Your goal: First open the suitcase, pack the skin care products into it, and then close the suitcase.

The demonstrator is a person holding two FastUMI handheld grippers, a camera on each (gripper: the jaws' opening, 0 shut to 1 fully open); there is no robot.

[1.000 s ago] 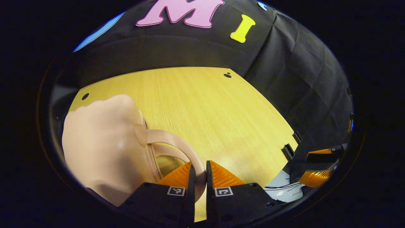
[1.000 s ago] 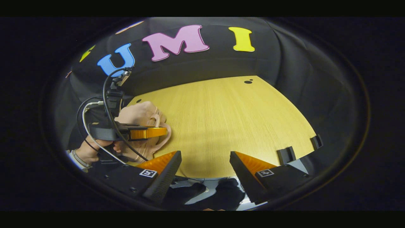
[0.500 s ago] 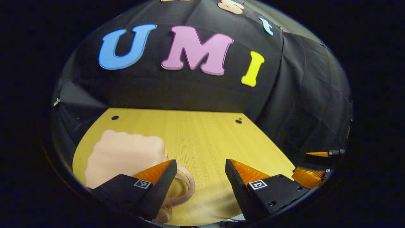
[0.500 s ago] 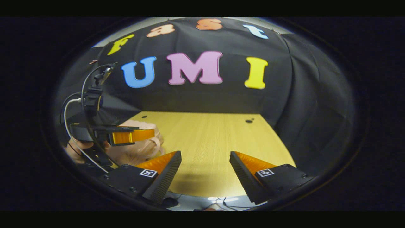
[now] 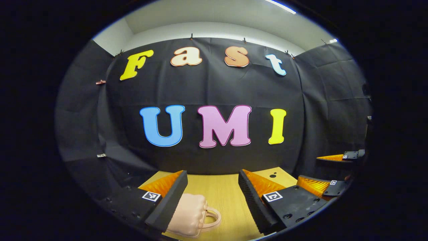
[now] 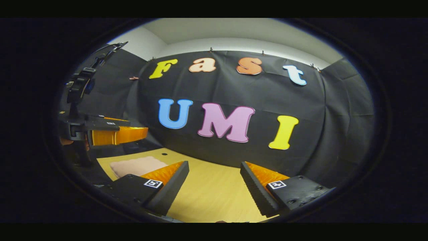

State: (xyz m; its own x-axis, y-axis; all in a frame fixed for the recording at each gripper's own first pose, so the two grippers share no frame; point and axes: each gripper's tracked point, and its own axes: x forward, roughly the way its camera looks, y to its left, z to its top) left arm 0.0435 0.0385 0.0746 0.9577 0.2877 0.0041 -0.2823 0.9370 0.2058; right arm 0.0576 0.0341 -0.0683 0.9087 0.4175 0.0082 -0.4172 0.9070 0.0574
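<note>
- Left gripper (image 5: 212,180): jaws wide, empty, above the tabletop (image 5: 227,197).
- Suitcase (image 5: 187,214): pink, closed, lying on the tabletop; its handle (image 5: 214,217) is plain in the left gripper view.
- Right gripper (image 6: 214,172): jaws wide, empty.

Tabletop (image 5: 224,189): light yellow wood grain, bounded at its far edge by the black cloth wall. One item lies directly on it: a pale pink suitcase (image 5: 187,214) with a loop handle (image 5: 212,217) pointing toward the tabletop's middle. In the right gripper view the suitcase (image 6: 137,165) sits near the left edge. Small dark holes mark the far corners (image 5: 273,175) (image 6: 164,154).
</note>
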